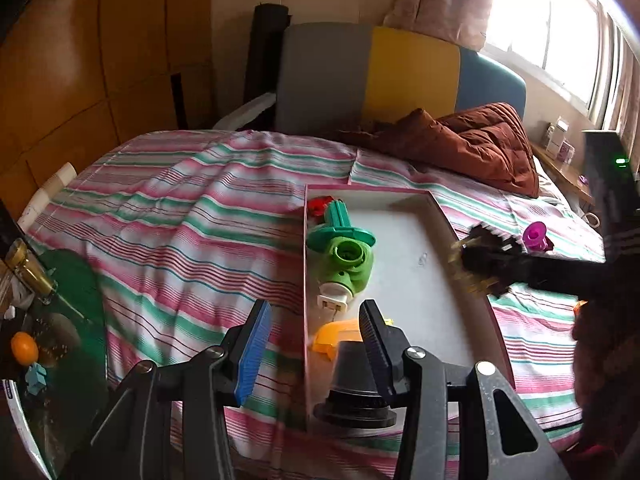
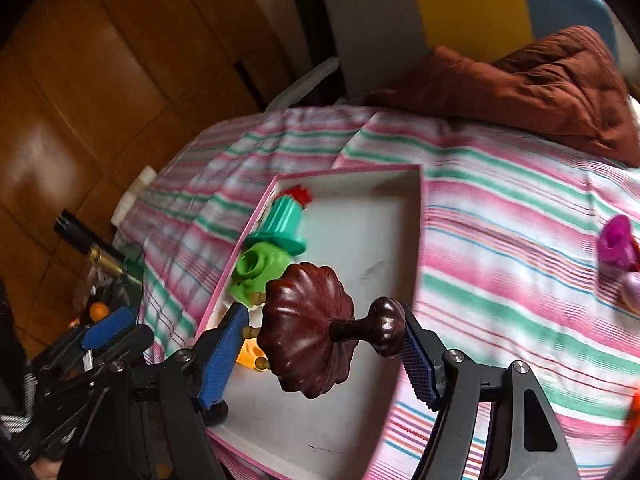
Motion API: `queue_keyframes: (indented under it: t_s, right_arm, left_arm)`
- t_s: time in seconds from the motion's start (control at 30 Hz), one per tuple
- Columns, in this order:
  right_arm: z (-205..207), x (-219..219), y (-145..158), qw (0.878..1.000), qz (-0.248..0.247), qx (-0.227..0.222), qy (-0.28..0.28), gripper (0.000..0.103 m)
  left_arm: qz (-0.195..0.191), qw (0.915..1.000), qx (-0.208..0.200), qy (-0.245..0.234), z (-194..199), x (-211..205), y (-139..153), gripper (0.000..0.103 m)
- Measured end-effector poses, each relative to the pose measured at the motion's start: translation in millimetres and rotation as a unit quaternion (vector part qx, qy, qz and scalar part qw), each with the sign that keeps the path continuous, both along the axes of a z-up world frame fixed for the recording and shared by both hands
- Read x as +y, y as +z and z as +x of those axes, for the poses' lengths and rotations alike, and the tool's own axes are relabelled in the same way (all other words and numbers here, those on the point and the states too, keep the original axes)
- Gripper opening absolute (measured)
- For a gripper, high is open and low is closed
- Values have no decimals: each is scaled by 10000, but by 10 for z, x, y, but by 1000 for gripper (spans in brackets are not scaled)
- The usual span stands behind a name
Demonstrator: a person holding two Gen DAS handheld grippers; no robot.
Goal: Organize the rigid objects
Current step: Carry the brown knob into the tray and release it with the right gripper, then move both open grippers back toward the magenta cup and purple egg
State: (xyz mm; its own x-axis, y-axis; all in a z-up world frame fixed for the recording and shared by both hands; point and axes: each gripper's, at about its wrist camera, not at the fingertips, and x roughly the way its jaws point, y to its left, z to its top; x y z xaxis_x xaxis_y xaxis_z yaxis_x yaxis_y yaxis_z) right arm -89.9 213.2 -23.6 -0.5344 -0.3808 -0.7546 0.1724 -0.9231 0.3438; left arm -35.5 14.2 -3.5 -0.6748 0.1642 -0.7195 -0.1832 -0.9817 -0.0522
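Note:
A shallow white box with pink rim (image 1: 436, 210) (image 2: 418, 200) lies on the striped bed. In it lie a teal piece (image 1: 340, 228) (image 2: 282, 220), a light green piece (image 1: 350, 264) (image 2: 256, 268), a red piece (image 1: 320, 205), an orange piece (image 1: 340, 334) and a black funnel-shaped piece (image 1: 354, 384). My left gripper (image 1: 314, 344) is open over the box's near left wall. My right gripper (image 2: 324, 354) is shut on a dark red wooden massager (image 2: 308, 328), held above the box; it shows blurred in the left wrist view (image 1: 484, 264).
A magenta piece (image 1: 536, 236) (image 2: 616, 244) lies on the bedsheet right of the box. A brown quilt (image 1: 480, 140) lies by the headboard (image 1: 400, 76). A green glass table (image 1: 68, 320) with small items stands left of the bed.

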Motion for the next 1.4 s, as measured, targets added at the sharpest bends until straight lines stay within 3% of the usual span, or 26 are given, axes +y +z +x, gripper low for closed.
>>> queue_keyframes:
  t_s: [0.47, 0.7, 1.13, 1.4]
  right_arm:
    - [-346, -494, -462, 9970, 430, -647, 17, 73]
    - [-359, -529, -479, 9973, 309, -668, -36, 74]
    - [-162, -263, -269, 9989, -56, -346, -318, 74]
    - [121, 118, -6, 9982, 24, 159, -583, 78]
  left_arm:
    - [-6, 10000, -3, -79, 45, 6, -8, 46]
    - [-1, 10000, -11, -92, 47, 8, -14, 46]
    - [-54, 9997, -54, -229, 70, 109, -29, 46]
    - [-94, 9992, -10, -399, 96, 231, -1, 46]
